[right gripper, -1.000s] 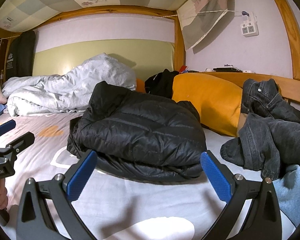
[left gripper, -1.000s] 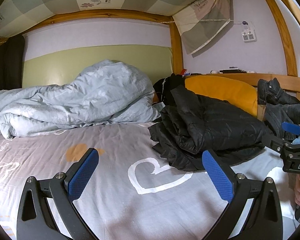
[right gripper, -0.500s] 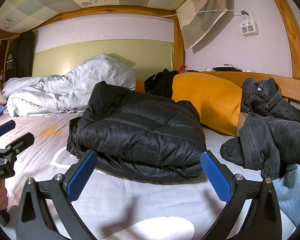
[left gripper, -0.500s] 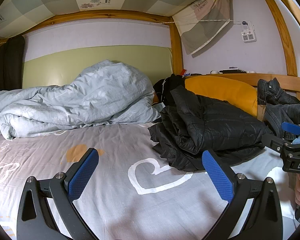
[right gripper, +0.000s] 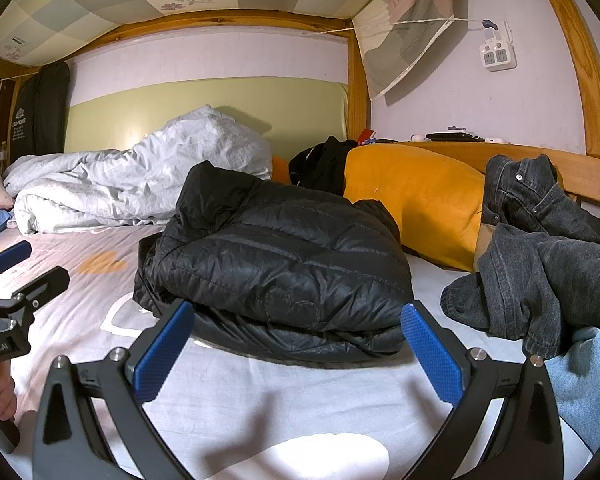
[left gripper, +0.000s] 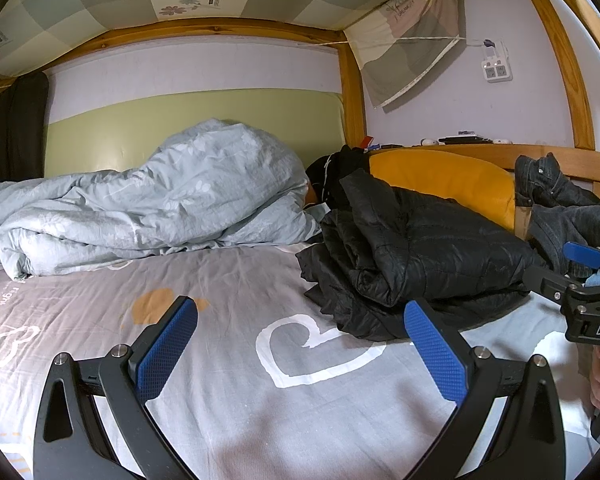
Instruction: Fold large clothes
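A black puffer jacket [right gripper: 280, 264] lies folded into a thick bundle on the grey bed sheet [right gripper: 236, 400]. In the left wrist view the jacket [left gripper: 412, 252] is ahead and to the right. My right gripper [right gripper: 298, 332] is open and empty, just in front of the jacket's near edge, jaws spread about as wide as the bundle. My left gripper [left gripper: 300, 332] is open and empty, hovering over the sheet's white heart print [left gripper: 312, 352], left of the jacket. Each gripper shows at the edge of the other's view.
A crumpled pale blue duvet [left gripper: 148, 204] fills the back left. An orange pillow [right gripper: 412, 204] lies behind the jacket. Dark jeans [right gripper: 540, 248] are heaped at the right by the wooden bed rail [right gripper: 540, 160]. A black garment [right gripper: 320, 164] sits in the back corner.
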`<state>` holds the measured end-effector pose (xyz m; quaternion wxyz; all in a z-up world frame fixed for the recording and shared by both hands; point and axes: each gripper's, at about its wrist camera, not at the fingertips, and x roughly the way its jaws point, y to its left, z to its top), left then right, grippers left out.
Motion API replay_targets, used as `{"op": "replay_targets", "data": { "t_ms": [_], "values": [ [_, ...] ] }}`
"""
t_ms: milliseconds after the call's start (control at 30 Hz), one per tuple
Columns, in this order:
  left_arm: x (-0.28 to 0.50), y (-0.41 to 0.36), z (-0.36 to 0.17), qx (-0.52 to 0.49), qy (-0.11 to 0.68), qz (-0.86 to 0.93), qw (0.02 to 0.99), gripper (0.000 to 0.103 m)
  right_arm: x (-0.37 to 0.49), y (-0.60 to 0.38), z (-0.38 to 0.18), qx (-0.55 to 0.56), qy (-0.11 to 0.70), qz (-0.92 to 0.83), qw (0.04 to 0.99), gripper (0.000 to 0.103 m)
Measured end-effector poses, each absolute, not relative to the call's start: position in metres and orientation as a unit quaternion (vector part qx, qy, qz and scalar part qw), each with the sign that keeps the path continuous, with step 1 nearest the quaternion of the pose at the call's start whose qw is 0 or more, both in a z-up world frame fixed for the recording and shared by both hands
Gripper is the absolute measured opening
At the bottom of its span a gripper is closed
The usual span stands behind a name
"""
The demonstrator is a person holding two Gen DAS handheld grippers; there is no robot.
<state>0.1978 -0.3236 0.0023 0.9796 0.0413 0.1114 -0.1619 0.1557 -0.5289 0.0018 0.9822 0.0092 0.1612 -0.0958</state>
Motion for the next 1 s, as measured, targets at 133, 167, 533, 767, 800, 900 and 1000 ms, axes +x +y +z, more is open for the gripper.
{"op": "replay_targets", "data": {
  "t_ms": [133,167,533,767,800,900,1000],
  "values": [
    [0.1979,-0.3236,0.0022,0.042,0.111,-0.162,0.980,0.103,0.1560,-0.5291,0.0017,0.009,0.161,-0.096,0.982,0.103],
    [0.1979,-0.3235,0.0023,0.042,0.111,-0.162,0.980,0.103,0.1555,-0.5288,0.0017,0.009,0.162,-0.095,0.982,0.103],
    [0.1979,-0.3194,0.0026,0.041,0.112,-0.163,0.979,0.103,0.1560,-0.5289,0.0014,0.010,0.162,-0.096,0.982,0.103],
    [0.1975,-0.3160,0.0025,0.040,0.110,-0.163,0.980,0.103,0.1568,-0.5285,0.0007,0.010,0.164,-0.094,0.982,0.103],
    [0.1974,-0.3160,0.0025,0.040,0.110,-0.163,0.980,0.103,0.1566,-0.5284,0.0007,0.010,0.163,-0.094,0.982,0.103],
    [0.1973,-0.3154,0.0025,0.041,0.109,-0.163,0.980,0.103,0.1564,-0.5283,0.0008,0.010,0.164,-0.094,0.982,0.103],
    [0.1974,-0.3155,0.0025,0.041,0.109,-0.163,0.980,0.103,0.1563,-0.5282,0.0008,0.011,0.164,-0.094,0.982,0.103]
  ]
}}
